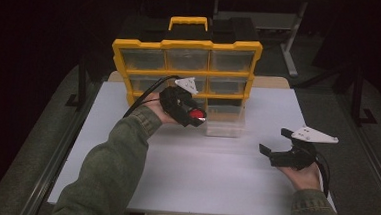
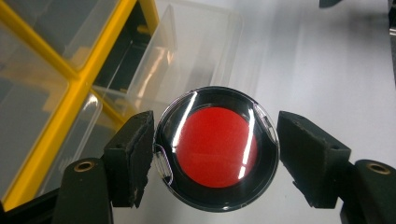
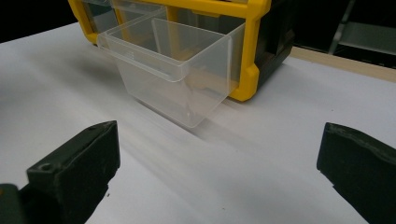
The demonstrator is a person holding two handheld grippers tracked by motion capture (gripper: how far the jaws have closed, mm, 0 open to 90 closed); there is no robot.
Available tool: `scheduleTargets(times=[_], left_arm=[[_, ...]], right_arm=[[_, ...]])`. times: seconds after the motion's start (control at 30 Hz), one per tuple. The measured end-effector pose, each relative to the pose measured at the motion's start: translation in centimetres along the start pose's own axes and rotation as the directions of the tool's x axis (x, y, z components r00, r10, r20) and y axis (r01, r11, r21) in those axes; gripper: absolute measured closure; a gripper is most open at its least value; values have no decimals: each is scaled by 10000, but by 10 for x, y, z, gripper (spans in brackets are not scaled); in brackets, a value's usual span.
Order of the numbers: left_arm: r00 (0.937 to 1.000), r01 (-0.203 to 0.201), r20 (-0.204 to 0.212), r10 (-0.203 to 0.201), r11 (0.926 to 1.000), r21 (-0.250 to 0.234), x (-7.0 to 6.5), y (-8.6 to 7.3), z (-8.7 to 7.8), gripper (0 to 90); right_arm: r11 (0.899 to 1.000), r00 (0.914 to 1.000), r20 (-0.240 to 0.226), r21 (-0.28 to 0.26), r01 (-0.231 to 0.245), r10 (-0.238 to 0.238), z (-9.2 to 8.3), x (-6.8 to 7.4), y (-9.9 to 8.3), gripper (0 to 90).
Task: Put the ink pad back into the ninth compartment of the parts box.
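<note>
Cabinet (image 1: 185, 72) of yellow-framed clear drawers stands upright at the far edge of the white table (image 1: 189, 177). Left gripper (image 1: 194, 115), jaws pinching a round red-centred case (image 2: 216, 147) by its rim, holds it above the table just beside the pulled-out clear drawer (image 3: 175, 65) at the cabinet's lower right. Right gripper (image 1: 268, 153), jaws spread and empty, rests well apart, facing that drawer.

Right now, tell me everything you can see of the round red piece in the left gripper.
The round red piece is a flat disc: matte red centre, glossy black ring, clear shiny rim or cover. The left gripper clamps it edge to edge, face toward its camera, held off the table beside the pulled-out clear drawer.
</note>
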State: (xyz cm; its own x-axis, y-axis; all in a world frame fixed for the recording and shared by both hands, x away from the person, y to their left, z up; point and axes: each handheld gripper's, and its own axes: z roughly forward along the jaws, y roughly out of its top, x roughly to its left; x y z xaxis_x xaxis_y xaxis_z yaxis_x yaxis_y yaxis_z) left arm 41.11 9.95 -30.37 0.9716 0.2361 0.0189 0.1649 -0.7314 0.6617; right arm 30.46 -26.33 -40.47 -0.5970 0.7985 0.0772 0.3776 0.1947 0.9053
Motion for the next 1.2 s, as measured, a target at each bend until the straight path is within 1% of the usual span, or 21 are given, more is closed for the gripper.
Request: scheduleTargets(times=[0.1,0.17,0.27,0.33,0.5,0.67,0.83,1.07,1.2], left_arm=[[9999,-91,125,91,10000,-39,1,7,3,294],[9996,-256,147,255,9997,45,-1,13,7,294],[9985,-483,258,484,9988,-36,-3,23,11,294],[9971,-708,284,706,9975,43,-5,32,15,294],[9933,-1056,484,1051,9944,71,-7,49,28,294],[9934,-961,625,965,9953,-93,-4,59,40,294],[9942,-850,659,851,9964,-45,4,61,55,294],[9972,-636,412,631,9979,105,16,62,69,294],[9972,-656,377,648,9976,212,17,62,73,294]], right_arm=[[10000,10000,-11,16,21,-21,0,0,0,0],[10000,10000,-20,11,9,-9,0,0,0,0],[10000,10000,-29,-11,-24,24,0,0,0,0],[10000,10000,-32,-4,-31,31,0,0,0,0],[10000,10000,-44,-53,-11,10,-1,0,0,0],[10000,10000,-41,-64,-25,25,-3,-1,0,0],[10000,10000,-35,-69,-54,53,-3,-2,-1,0],[10000,10000,-26,-36,-78,78,-4,-2,-2,0],[10000,10000,-35,1,-83,83,-3,-2,-2,0]])
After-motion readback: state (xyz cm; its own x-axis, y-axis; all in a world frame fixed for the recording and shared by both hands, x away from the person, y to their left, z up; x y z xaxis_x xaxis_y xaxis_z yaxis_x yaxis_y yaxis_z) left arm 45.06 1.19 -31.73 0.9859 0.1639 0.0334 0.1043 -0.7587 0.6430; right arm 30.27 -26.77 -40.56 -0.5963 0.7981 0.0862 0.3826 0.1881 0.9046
